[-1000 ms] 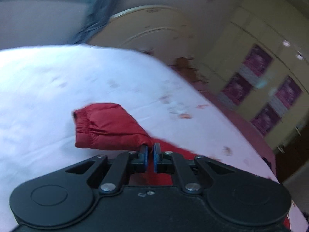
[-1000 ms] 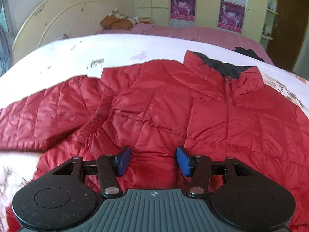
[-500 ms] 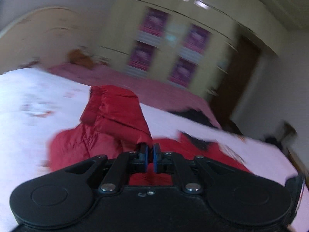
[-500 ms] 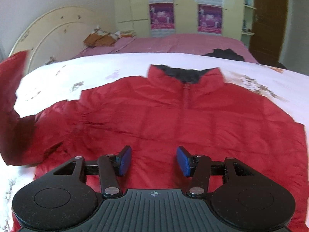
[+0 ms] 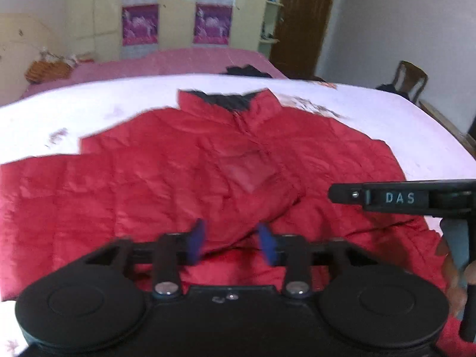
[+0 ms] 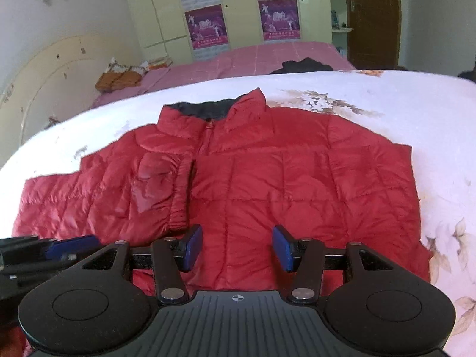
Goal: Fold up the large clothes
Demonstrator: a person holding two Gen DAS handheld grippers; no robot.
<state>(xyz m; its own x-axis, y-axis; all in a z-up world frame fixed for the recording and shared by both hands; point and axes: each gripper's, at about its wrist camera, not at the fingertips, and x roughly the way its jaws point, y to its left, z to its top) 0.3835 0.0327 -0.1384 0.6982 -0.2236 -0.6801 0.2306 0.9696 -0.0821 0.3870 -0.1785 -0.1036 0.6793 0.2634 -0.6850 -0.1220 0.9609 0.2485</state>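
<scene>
A red quilted puffer jacket [image 6: 267, 178] lies front up on the white floral bedspread [image 6: 386, 95], dark-lined collar at the far side. Its left sleeve [image 6: 160, 187] is folded across the chest, cuff near the zip. My left gripper [image 5: 232, 242] is open and empty just above the jacket's lower part [image 5: 178, 178]. My right gripper [image 6: 238, 245] is open and empty above the hem. The right gripper's side shows in the left wrist view [image 5: 401, 197]; the left gripper's blue pads [image 6: 74, 244] show at the right wrist view's left edge.
A pink bedcover [image 6: 253, 59] lies beyond the white spread, with an orange bundle [image 6: 119, 78] and a dark garment [image 6: 303, 65] on it. A cream headboard [image 6: 44, 80] is to the left, wardrobes with purple posters [image 6: 205, 26] behind, a wooden chair [image 5: 410, 80] at right.
My left gripper carried the sleeve across onto the jacket's chest, then opened and let it go. The right gripper stayed open over the hem.
</scene>
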